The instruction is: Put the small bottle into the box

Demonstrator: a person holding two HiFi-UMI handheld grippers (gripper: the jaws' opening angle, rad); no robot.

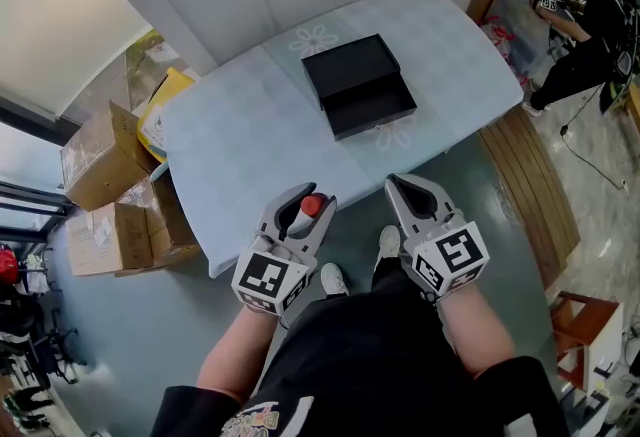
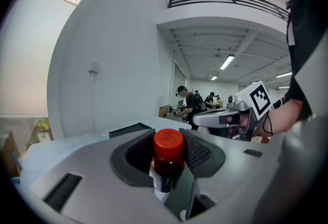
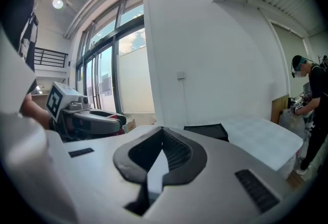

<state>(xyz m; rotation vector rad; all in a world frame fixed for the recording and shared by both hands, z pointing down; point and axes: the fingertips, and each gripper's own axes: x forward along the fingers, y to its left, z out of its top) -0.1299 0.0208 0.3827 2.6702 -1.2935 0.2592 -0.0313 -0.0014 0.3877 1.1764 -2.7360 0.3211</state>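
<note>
A small dark bottle with a red cap [image 1: 312,206] stands upright between the jaws of my left gripper [image 1: 305,204], which is shut on it. Both are held in the air short of the table's near edge. In the left gripper view the red cap [image 2: 168,143] rises between the black pads. The black box [image 1: 358,85] lies open in the middle of the pale blue table [image 1: 240,145], well ahead of both grippers. My right gripper [image 1: 411,189] hovers beside the left one, shut with nothing in it. Its pads meet in the right gripper view [image 3: 161,159].
Cardboard boxes [image 1: 110,185] are stacked on the floor left of the table. A wooden bench [image 1: 530,180] runs along the table's right side, with a stool [image 1: 580,320] nearer me. A person [image 1: 590,15] works at the far right. My shoes [image 1: 333,277] stand below the grippers.
</note>
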